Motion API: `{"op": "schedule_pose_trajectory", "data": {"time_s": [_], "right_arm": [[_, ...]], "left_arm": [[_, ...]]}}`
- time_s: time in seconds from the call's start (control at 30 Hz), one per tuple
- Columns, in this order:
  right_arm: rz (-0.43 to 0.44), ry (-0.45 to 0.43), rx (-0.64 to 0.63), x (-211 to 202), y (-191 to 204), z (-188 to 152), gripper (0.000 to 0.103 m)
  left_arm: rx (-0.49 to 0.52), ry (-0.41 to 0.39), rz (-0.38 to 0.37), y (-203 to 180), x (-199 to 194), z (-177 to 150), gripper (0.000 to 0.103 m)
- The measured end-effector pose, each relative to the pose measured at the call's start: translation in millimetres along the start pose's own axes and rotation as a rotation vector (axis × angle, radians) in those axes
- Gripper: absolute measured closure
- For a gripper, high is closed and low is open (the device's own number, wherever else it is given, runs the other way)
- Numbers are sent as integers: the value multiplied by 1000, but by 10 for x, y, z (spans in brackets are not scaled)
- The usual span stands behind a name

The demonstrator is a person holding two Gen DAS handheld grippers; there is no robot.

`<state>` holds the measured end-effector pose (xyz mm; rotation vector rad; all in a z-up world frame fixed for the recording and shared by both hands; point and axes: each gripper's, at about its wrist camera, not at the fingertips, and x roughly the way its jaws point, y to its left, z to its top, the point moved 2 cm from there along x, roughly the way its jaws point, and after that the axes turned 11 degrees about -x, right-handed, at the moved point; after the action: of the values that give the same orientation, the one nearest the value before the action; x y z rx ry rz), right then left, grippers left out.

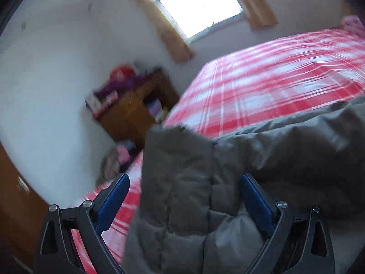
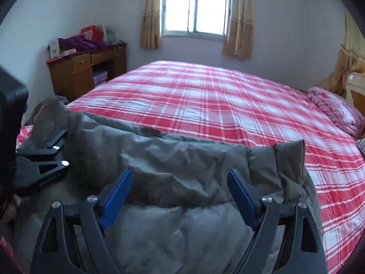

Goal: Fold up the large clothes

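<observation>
On plaid bed (image 2: 205, 105), puffy quilted grey coat (image 2: 173, 159); left tongs (image 1: 183, 180), right tongs (image 2: 180, 175) both apart

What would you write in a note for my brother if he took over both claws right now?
Left claw: open, holding nothing.
Right claw: open, holding nothing.
The grey padded quilted jacket lies on the near edge of the bed with the red and white checked sheet, under both claws.
Done: a top layer looks folded over.
Left: probably more folds and tidying; hard to tell from here.

Wooden desk (image 2: 86, 73) beside plaid bed (image 2: 216, 105), curtained window (image 2: 196, 6).
</observation>
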<state>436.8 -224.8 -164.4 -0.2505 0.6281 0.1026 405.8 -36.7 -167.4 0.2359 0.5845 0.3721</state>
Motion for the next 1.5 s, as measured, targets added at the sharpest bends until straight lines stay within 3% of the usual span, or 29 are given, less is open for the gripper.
{"op": "schedule_pose_trajectory", "data": {"time_s": [0.1,0.23,0.63,1.5], "right_arm": [[7,46,40,184,-42,-56,16],[13,64,80,286,-41,-178,16],[35,98,106,425,-34,-242,15],[9,241,58,711,55,-264,9]], "left_arm": [[-67,55,-15,73,199,-44,5],[-69,54,-3,15,277,-121,4],[-84,148,-39,-14,485,-161,1],[-56,172,-21,-68,536,-188,1]]}}
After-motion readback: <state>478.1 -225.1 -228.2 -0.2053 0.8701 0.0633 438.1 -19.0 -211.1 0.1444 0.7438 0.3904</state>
